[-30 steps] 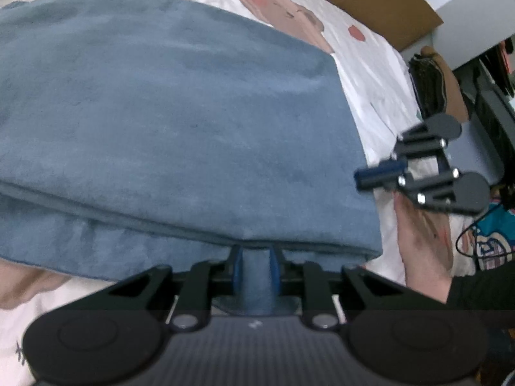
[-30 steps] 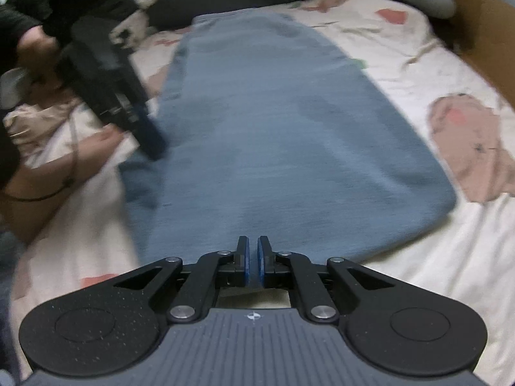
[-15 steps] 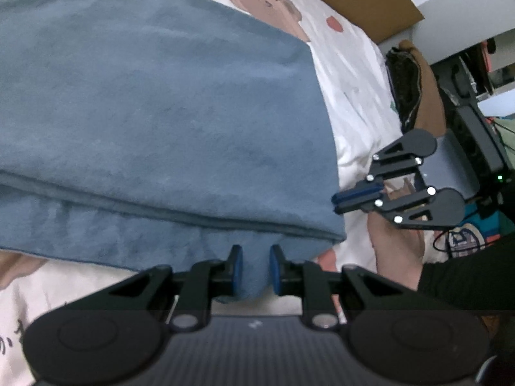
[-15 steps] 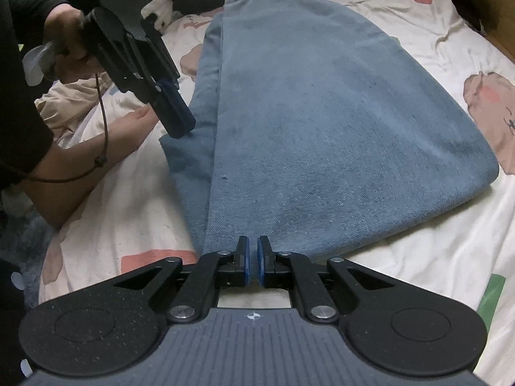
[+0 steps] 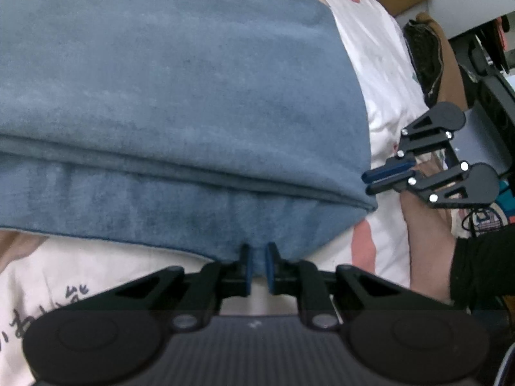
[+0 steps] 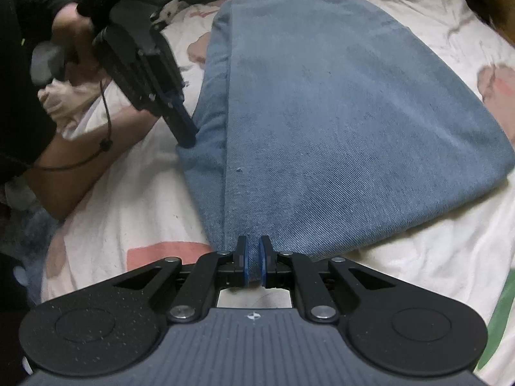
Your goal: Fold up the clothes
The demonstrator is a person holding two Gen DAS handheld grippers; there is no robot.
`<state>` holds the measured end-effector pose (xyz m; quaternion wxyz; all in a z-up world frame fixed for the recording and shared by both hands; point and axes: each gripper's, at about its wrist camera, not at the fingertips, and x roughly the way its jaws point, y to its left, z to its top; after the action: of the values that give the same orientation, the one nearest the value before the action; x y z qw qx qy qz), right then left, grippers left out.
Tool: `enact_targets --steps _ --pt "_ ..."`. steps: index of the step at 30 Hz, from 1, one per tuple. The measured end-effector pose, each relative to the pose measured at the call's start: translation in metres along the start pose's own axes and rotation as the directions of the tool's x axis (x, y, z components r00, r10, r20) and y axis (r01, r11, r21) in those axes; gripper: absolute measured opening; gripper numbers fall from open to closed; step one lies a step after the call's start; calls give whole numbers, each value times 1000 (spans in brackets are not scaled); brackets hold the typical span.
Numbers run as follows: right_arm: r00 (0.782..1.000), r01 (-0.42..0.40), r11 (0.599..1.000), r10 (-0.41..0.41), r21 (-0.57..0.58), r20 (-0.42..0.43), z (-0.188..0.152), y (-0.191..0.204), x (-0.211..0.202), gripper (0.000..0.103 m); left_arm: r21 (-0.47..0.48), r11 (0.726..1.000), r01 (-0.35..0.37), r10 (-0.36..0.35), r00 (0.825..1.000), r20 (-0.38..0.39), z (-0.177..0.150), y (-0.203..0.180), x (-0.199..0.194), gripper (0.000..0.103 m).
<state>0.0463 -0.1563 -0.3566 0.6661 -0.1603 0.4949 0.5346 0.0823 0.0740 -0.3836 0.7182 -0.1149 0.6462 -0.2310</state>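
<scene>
Left gripper [image 5: 256, 265] clamps the near long edge of the blue denim-like folded garment [image 5: 180, 103], lower layer only. Garment lies flat on the white patterned bedsheet [image 6: 128, 212], doubled over, long axis running left-right in the left wrist view. Right gripper [image 6: 253, 263] sits at the short end, fingers nearly together with blue cloth between them, seemingly pinched. Long axis runs straight away from the right fingers. Both grippers touch the cloth.
</scene>
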Motion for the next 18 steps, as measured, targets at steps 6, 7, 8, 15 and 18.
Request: enact_targets --steps 6,7,8,15,18 --pt "998 -15 986 6 166 55 -1 -26 -20 15 -16 1000 13 -13 1000 10 1 0 -14 12" --pt "998 -11 981 -1 194 63 -2 -31 -22 17 -31 999 16 -15 1000 19 1 2 -18 13" --pt "997 -3 975 -13 222 71 -3 -37 -25 27 -43 999 15 -13 999 30 0 4 -22 17" --pt "989 -35 888 -36 459 145 -17 -72 -31 47 -142 990 17 -2 994 106 -5 21 -42 42" --pt "982 -72 827 -38 558 183 -24 -87 -32 48 -207 978 23 9 989 149 -5 33 -49 54"
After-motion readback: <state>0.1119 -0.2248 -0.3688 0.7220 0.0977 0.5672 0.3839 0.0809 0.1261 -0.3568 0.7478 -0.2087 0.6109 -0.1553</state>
